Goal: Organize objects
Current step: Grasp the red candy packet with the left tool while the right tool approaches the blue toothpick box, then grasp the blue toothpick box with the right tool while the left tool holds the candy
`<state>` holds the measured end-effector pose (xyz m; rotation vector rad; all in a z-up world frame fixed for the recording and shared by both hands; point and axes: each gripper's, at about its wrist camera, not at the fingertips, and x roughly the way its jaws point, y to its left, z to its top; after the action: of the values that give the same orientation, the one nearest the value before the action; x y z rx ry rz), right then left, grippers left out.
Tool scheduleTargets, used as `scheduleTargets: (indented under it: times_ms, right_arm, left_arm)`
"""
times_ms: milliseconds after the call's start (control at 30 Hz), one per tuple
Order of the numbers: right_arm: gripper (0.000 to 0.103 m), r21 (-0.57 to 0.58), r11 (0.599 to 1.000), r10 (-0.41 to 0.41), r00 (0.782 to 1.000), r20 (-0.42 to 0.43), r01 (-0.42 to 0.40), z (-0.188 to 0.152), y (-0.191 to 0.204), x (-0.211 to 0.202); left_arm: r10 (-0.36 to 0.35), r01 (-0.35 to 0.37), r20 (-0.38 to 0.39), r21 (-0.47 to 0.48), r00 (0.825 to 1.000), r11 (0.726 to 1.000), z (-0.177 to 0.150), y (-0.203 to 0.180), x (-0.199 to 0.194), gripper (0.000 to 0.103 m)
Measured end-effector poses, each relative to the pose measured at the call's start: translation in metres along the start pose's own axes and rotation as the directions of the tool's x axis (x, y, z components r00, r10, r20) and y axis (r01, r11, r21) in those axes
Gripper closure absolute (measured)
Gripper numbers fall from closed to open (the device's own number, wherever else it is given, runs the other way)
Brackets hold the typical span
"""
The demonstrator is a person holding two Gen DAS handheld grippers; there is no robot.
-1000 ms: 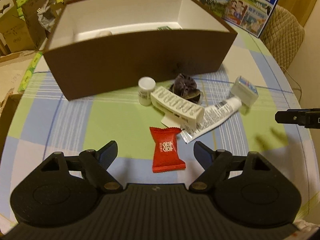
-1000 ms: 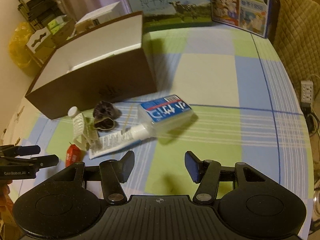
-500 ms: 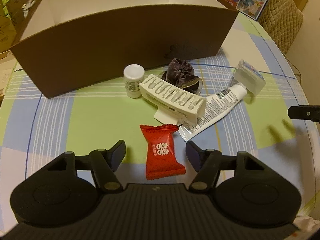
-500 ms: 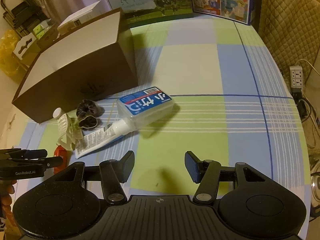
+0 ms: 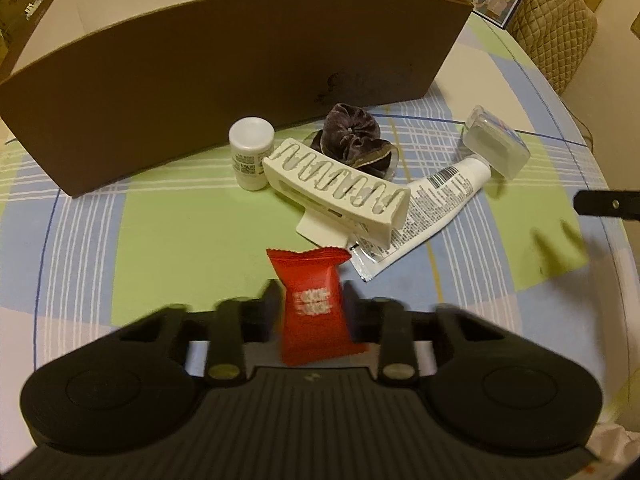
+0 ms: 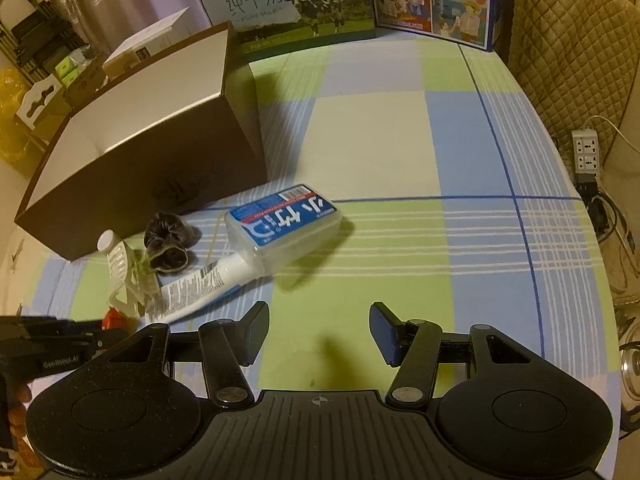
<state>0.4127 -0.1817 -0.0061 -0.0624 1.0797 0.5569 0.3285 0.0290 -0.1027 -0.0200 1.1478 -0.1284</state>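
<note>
A red snack packet (image 5: 308, 272) lies on the checked tablecloth, and my left gripper (image 5: 312, 308) is closing on it, its blurred pads touching both sides of the packet. Beyond it lie a white hair claw clip (image 5: 336, 184), a white tube (image 5: 432, 200), a small white bottle (image 5: 250, 152), a dark scrunchie (image 5: 352, 132) and a clear plastic case (image 5: 496, 148). An open brown box (image 5: 240, 60) stands behind them. My right gripper (image 6: 318, 328) hovers open over bare cloth, short of the clear plastic case (image 6: 284, 220). Its fingers hold nothing.
Two printed milk cartons (image 6: 288, 4) stand at the table's far edge. A quilted chair (image 6: 572, 40) and a power strip (image 6: 586, 152) sit beyond the rounded right edge. Boxes and clutter (image 6: 52, 80) crowd the far left behind the brown box.
My left gripper came down and forward over the red packet, and its jaws narrowed from wide apart to touching the packet's sides. The right gripper's view shifted only slightly.
</note>
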Motion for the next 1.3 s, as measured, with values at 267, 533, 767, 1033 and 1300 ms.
scheduleTargets:
  times_ms: [267, 533, 767, 1033, 1300]
  right_arm:
    - [0.050, -0.017, 1.000, 0.020, 0.999, 0.050, -0.019, 0.019, 0.017, 0.008]
    - [0.050, -0.068, 0.998, 0.021, 0.997, 0.079, -0.015, 0.043, 0.050, 0.033]
    - [0.050, -0.186, 0.979, -0.072, 0.994, 0.077, 0.085, 0.049, 0.073, 0.070]
    - [0.050, -0.103, 0.988, -0.108, 0.993, 0.043, 0.112, 0.040, 0.034, 0.064]
    - [0.050, 0.086, 0.991, -0.103, 0.995, 0.006, 0.102, 0.029, -0.020, 0.046]
  left_arm:
    - [0.040, -0.039, 0.019, -0.023, 0.999, 0.999, 0.002, 0.018, -0.005, 0.082]
    - [0.096, -0.094, 0.020, -0.087, 0.995, 0.992, 0.002, 0.048, -0.010, 0.082]
    - [0.102, -0.099, 0.019, -0.113, 0.995, 0.989, 0.000, 0.059, -0.010, 0.082]
    - [0.106, -0.102, 0.019, -0.133, 0.994, 0.986, -0.001, 0.066, -0.011, 0.082]
    - [0.115, -0.113, 0.013, -0.133, 0.993, 0.985, 0.004, 0.067, -0.010, 0.081]
